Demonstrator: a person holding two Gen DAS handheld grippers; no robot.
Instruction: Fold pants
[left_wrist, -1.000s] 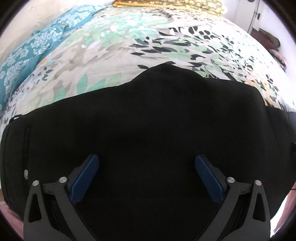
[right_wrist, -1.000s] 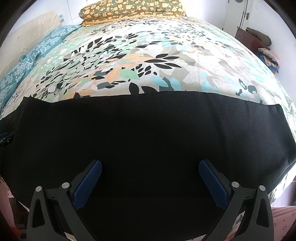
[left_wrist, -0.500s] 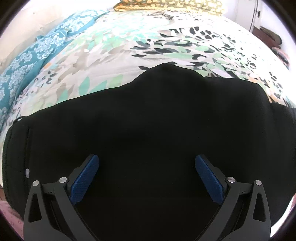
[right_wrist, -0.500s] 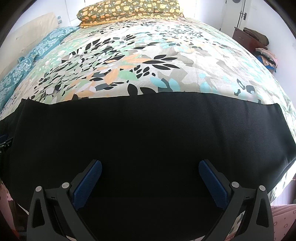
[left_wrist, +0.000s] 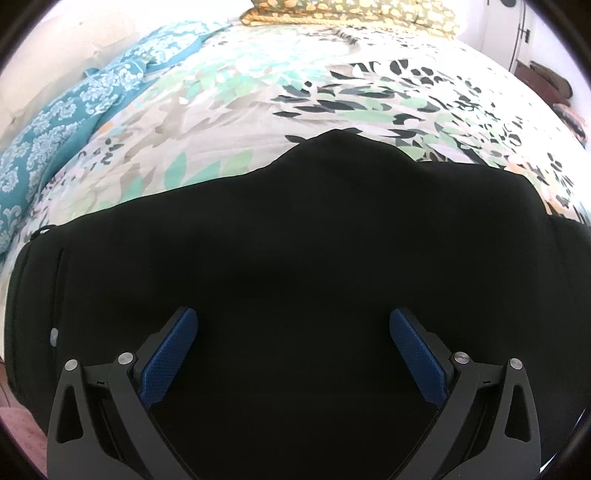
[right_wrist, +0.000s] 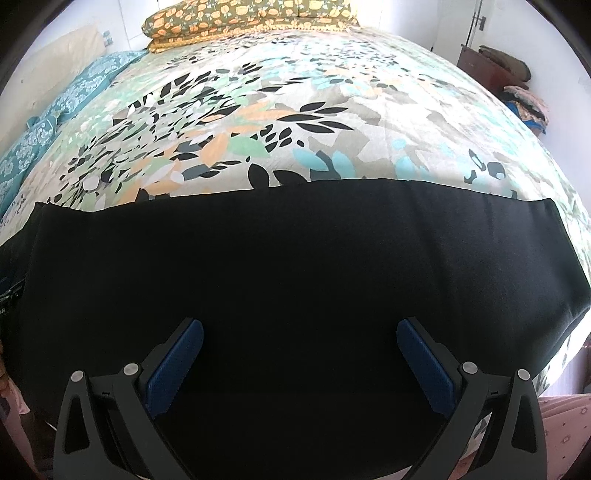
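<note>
Pants (left_wrist: 295, 266), black, lie flat across the near edge of the bed (left_wrist: 258, 110), on its leaf-print bedspread. No brand, label or readable writing visible on the pants in either view; fabric too dark to resolve detail.

Left wrist view: waist end of the pants. Far edge of the cloth rises to a rounded peak toward the middle of the bed. One small pale button (left_wrist: 54, 336) on the waistband near the pants' left margin; a vertical seam or pocket line just above it. Left claw (left_wrist: 293, 354) released, blue pads (left_wrist: 168, 360) spread wide, black cloth visible between them. Whether the tips touch the cloth: cannot tell.

Right wrist view: leg portion of the pants (right_wrist: 295, 266), a broad band with a straight far edge and a squared corner at the right, close to the bed's side edge. Right claw (right_wrist: 299, 363) released, pads (right_wrist: 428, 369) well apart, over the cloth; contact not determinable.

Beyond the pants, on the bed: teal patterned cloth (left_wrist: 74, 122) along the left side against the wall; orange-and-olive floral pillows (right_wrist: 243, 18) at the far end. Off the bed's far right corner: dark wooden furniture with folded cloth piled on it (right_wrist: 506, 70). Faint markings at the left frame edge of the right wrist view, not legible.
</note>
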